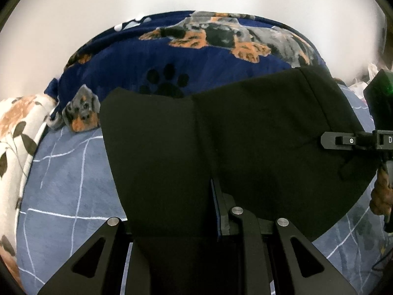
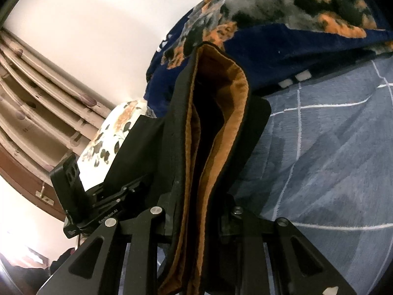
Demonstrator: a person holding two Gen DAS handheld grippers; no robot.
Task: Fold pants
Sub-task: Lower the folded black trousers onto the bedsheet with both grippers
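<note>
Black pants [image 1: 245, 127] with a brown fleece lining [image 2: 231, 113] hang folded between my two grippers, above a bed. In the left wrist view the cloth drapes over my left gripper [image 1: 176, 211], which is shut on it. Only one of its fingers [image 1: 222, 211] shows; the other is hidden under the fabric. My right gripper [image 1: 343, 141] pinches the pants' right edge there. In the right wrist view my right gripper [image 2: 196, 211] is shut on the layered edge, lining facing the camera. My left gripper [image 2: 110, 196] holds the far end at the left.
Below lies a blue sheet with white grid lines [image 1: 68, 177]. A navy blanket with a dog print [image 1: 208, 39] is bunched at the far side. A floral pillow [image 1: 17, 127] lies at the left. A white wall and a wooden headboard [image 2: 29, 113] stand behind.
</note>
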